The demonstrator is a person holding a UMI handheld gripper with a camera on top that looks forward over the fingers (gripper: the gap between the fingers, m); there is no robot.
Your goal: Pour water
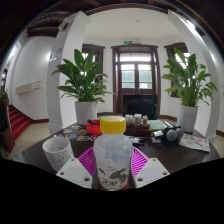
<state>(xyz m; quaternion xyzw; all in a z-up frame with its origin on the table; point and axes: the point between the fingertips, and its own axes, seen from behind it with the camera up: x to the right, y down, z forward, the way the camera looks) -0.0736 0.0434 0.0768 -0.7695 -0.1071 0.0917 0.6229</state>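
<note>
I have the claw [112,172] at the bottom centre of the frame, and a bottle [112,155] sits right between its two fingers. It is a clear plastic bottle with a yellow cap [113,125], standing upright, cap on. The pink pads [88,158] show on either side of the bottle's body and appear to press against it, so I read the claw as closed around the bottle, narrow enough to hold it. Whether the bottle is lifted off the surface [170,155] or resting on it, I cannot tell; its base is hidden down between the fingers.

Just to the left of the bottle, lower left of the frame, stands a pale cup [57,152] with a patterned wall, upright and open at the top. That looks to me like the target for the water. It is near the bottle but not touching it.

Further back across the dark surface, centre of the frame, I see a red pot [93,127] and a scatter of small items I can't make out. Two large leafy plants [82,78] in white pots stand at upper left and upper right, with a dark door [134,72] between them.

My judgement on progress: the grab looks done, the pour is not. The bottle is upright and the cap appears to be on, so I'd say no water has gone anywhere yet. What's left, as I see it: deal with the cap, carry the bottle over the cup, tilt, and set it back.
</note>
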